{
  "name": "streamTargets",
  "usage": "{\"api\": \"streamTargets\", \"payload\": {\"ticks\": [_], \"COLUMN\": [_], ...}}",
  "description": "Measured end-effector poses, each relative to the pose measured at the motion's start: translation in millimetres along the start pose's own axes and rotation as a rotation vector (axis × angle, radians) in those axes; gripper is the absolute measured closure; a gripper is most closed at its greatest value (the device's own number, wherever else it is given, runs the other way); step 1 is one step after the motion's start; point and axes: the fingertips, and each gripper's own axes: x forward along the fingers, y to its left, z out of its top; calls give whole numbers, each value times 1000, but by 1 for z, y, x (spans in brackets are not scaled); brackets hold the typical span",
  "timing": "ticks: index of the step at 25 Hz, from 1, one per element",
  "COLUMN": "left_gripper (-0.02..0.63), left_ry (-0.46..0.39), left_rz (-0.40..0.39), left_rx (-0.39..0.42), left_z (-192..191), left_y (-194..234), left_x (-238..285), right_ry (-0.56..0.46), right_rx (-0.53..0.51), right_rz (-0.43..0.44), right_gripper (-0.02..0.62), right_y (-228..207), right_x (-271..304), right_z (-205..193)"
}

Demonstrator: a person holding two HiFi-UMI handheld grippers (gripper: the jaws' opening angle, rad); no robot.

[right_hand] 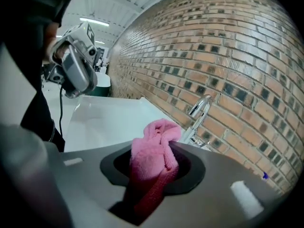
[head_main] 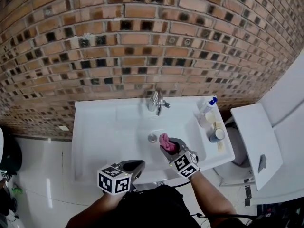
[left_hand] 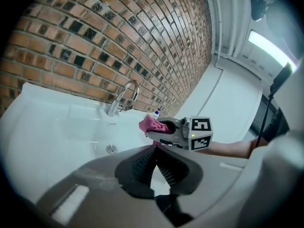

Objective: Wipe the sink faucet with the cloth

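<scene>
- Cloth (right_hand: 154, 160), one, pink, is pinched between the right gripper's (head_main: 168, 147) jaws. It hangs over the basin just right of the drain (head_main: 152, 137).
- One faucet (head_main: 156, 102) stands at the back rim of the sink (head_main: 95, 113), against the brick wall (head_main: 142, 42). It is apart from the cloth, with open basin between.
- Left gripper (left_hand: 154, 152) has its jaws pressed together on nothing, at the front rim.
- The basin's left half is bare.
- Three containers (head_main: 207, 120) crowd the right ledge.

The faucet (head_main: 156, 101) is seen mid-frame on the back rim of the sink (head_main: 104, 127); the cloth (head_main: 166, 141) sits just right of the drain (head_main: 152, 137), with bottles (head_main: 208, 110) lined along the right rim.
</scene>
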Motion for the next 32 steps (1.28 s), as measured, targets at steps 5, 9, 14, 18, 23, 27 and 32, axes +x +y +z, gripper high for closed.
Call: {"api": "streamTargets", "payload": {"ticks": [5,9,14,18,23,27,32], "left_gripper": [603,603,603,603,603,603,603], "left_ry": [-6,-24,-71,-101,-114,-121,-120], "left_rz": [-20,-10,42,79,113,156,187], "left_rx": [-7,-5,-18,-53,-62,-76,-81], "left_z": [-2,0,5,2,-9,-23,-34], "left_y": [-2,-5,-10,-22,-45,-58,-69], "left_x": [8,13,15,22,35,37,41], "right_ry": [-66,-163,-294,-359,-380,-354,-338], "right_rx": [99,267,462,668,798,802,788], "right_rz": [12,66,129,177,202,217,246], "right_gripper": [468,466,465,460,451,453,460], "right_y": [7,5,-5,-18,-28,-17,-8], "right_x": [-31,-53,-90,-122,-148,-163,-177], "right_z": [19,38,53,50,25,4,-14]}}
